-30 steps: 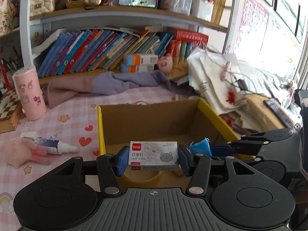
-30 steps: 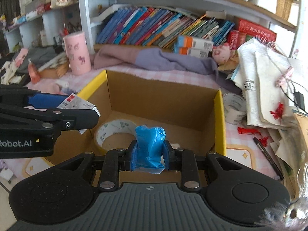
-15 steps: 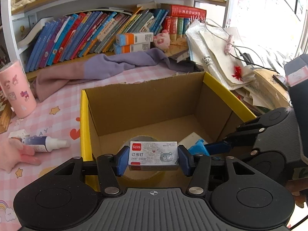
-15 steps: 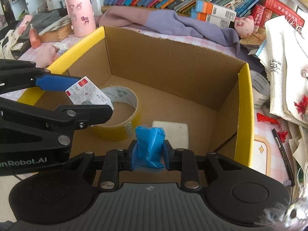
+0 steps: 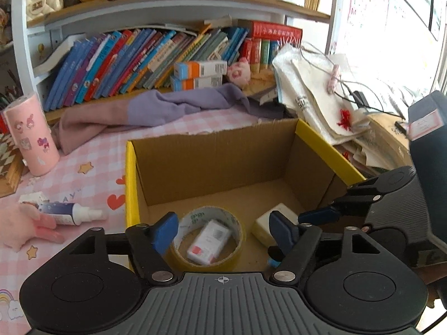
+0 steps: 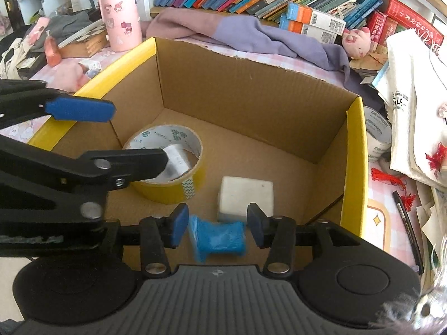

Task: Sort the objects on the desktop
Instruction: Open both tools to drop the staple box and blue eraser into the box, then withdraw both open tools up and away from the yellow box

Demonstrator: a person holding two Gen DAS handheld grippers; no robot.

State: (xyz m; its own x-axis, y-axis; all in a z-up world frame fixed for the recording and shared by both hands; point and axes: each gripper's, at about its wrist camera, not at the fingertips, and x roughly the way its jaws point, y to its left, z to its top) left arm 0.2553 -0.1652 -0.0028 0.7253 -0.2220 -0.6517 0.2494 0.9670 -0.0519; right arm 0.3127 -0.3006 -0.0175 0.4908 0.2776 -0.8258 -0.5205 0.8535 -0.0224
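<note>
Four things lie in cardboard box: tape roll, staple box, white block, blue roll.

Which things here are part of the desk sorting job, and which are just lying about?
Job: cardboard box; tape roll, staple box inside it; white block; blue roll; spray bottle.

Lying about: books, purple cloth, pink cup, pig toy.
</note>
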